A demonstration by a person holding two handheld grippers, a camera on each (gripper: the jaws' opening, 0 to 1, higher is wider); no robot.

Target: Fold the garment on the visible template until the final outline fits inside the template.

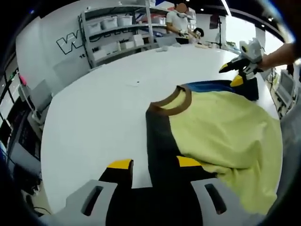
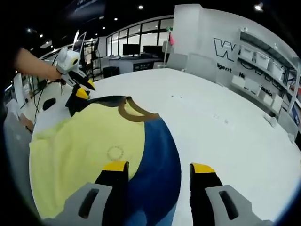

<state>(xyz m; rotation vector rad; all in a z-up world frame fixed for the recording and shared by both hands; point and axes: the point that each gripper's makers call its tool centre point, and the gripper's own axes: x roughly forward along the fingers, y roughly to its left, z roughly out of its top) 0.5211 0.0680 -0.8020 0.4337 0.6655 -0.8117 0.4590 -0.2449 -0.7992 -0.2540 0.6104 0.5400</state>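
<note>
Left gripper view: garment [image 1: 221, 136] between open jaws

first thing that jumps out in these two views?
The yellow shirt with its brown collar, lying flat on the white table, one sleeve black, the other blue. Next, the yellow-tipped grippers: the left gripper at the black sleeve, the right gripper at the blue one, each reaching in at a far corner.

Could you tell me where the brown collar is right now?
The brown collar lies mid-table in the left gripper view, atop the yellow shirt, near the right gripper.
</note>
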